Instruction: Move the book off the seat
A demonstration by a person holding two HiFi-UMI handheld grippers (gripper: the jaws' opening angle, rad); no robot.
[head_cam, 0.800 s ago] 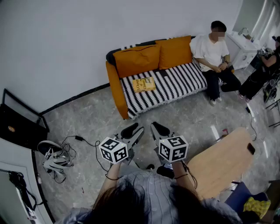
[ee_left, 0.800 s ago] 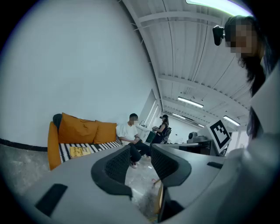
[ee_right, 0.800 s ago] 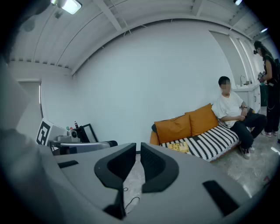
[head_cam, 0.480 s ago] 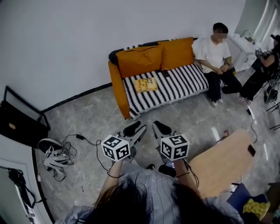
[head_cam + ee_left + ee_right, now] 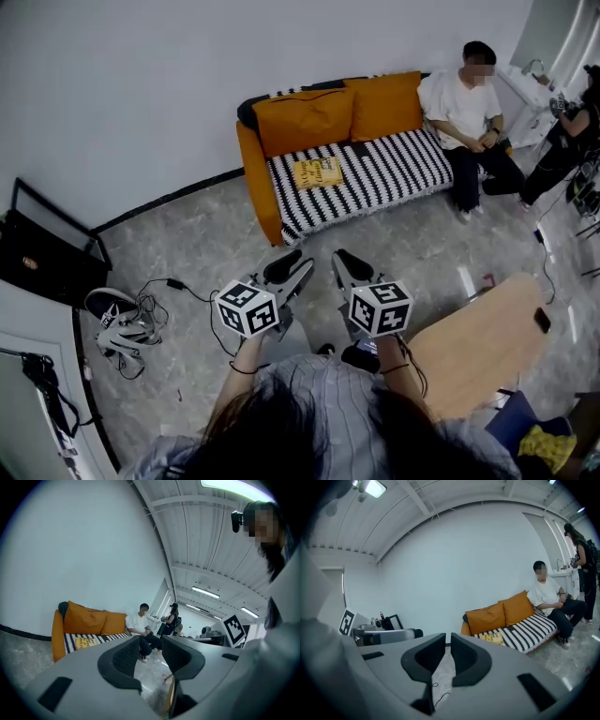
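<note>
1. Left claw [image 5: 286,274]: jaws a narrow gap apart, nothing between them. Right claw [image 5: 349,269]: jaws closed, empty. Both are held low in front of the body and point toward the sofa [image 5: 251,178].
2. Cable [image 5: 178,284] lies loose on the floor, left of the straight line to the sofa. Trip risk if the approach drifts left. Own feet are hidden under the arms.
3. Counter [image 5: 487,342] stands at right, off that line.
4. Book [image 5: 317,173]: yellow, flat on the striped seat [image 5: 394,173], left half, just in front of the orange cushions [image 5: 305,120]. It is well apart from both claws. Judgement: the move is not yet begun.
5. Risk: a thin book on a soft cover. A claw may pinch the cover along with it, or push the book instead of lifting it.
6. A person [image 5: 469,103] sits at the sofa's right end, apart from the book.
7. Not readable: the book's thickness and print. A second person is cut off at the right edge.
</note>
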